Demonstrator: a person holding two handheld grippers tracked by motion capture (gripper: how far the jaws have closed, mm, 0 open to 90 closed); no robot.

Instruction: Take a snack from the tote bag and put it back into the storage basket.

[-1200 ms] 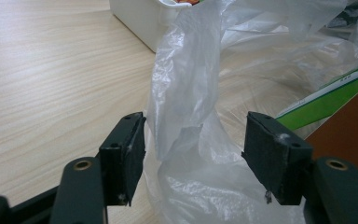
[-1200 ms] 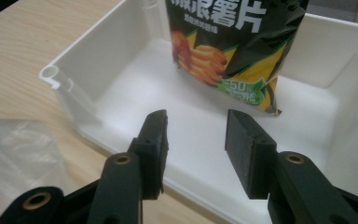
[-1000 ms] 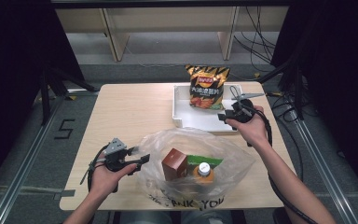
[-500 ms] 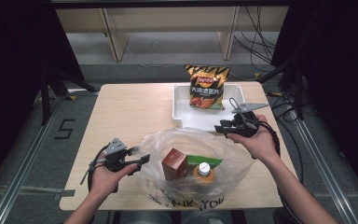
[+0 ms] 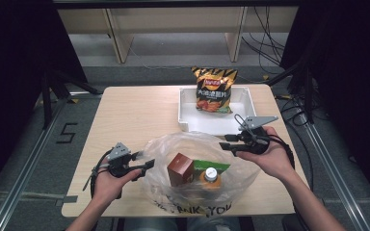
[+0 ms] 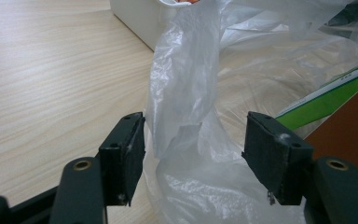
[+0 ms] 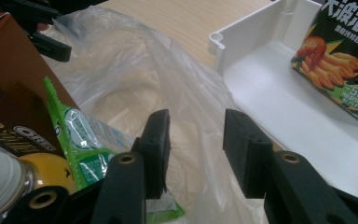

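A clear plastic bag (image 5: 173, 144) lies open at the front middle of the table. It holds a brown box (image 5: 180, 168), a green packet (image 5: 214, 165) and a white-capped bottle (image 5: 211, 175). My left gripper (image 5: 145, 159) is at the bag's left rim. In the left gripper view a loose fold of the bag (image 6: 186, 84) stands between its wide-apart jaws (image 6: 196, 158), and the pads do not press it. My right gripper (image 5: 224, 142) hovers at the bag's right rim. Its jaws (image 7: 196, 140) have just been opening, half apart, with the film below them and nothing pinched.
A white tray (image 5: 192, 126) stands at the back right of the table, with a bag of chips (image 5: 214, 89) leaning on its far wall. The tray's near corner (image 7: 216, 39) lies close to my right gripper. Bare wood extends to the left.
My right gripper has moved away from the tray's front edge, toward the near side and the bag's right rim. The left hand and the bag's contents have not moved.
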